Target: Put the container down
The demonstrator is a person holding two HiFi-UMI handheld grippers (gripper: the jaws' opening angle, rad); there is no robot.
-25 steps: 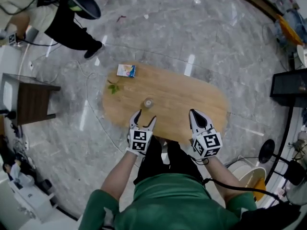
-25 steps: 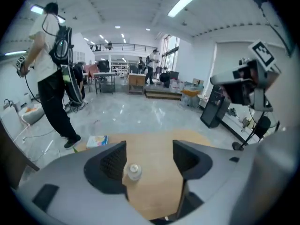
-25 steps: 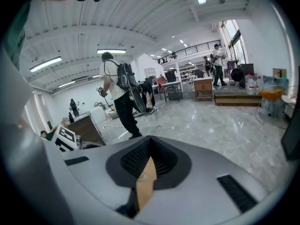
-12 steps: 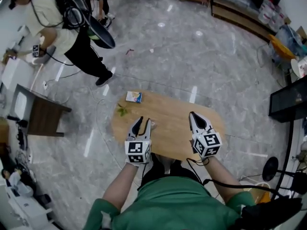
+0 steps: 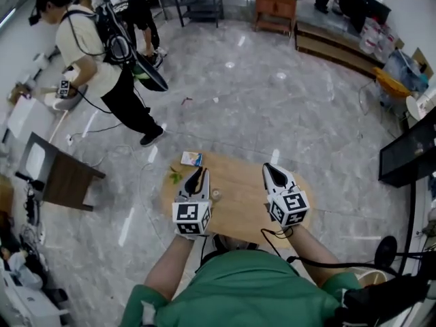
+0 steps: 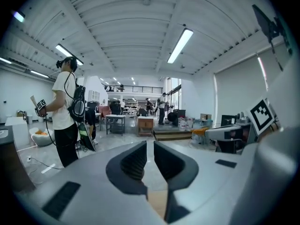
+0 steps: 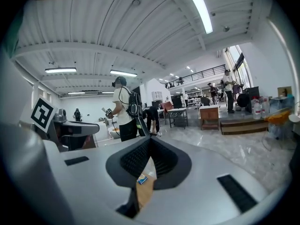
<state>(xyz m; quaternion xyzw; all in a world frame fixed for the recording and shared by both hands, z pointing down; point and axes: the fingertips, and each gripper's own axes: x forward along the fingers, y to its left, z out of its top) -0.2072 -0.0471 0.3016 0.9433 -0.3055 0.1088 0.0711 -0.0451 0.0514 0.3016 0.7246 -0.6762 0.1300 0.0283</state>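
A small clear container [image 5: 216,195] stands upright on the oval wooden table [image 5: 245,206]. My left gripper [image 5: 198,174] hangs just left of it and apart from it. Its jaws have come together and nothing is between them. In the left gripper view that gripper [image 6: 150,146] points out over the hall, and the container is out of sight there. My right gripper [image 5: 268,169] hovers over the table's right half, shut and empty. In the right gripper view the pads of the right gripper [image 7: 150,140] meet at the tips.
A small blue-and-white box [image 5: 191,159] and a green leaf [image 5: 175,177] lie at the table's far left end. A person with a backpack [image 5: 102,67] stands on the marble floor at the left. A dark side table [image 5: 58,176] and floor cables lie nearby.
The left gripper's jaws went from wide open to shut. The container now stands to that gripper's right. The head view has pulled up and away, so the table looks smaller.
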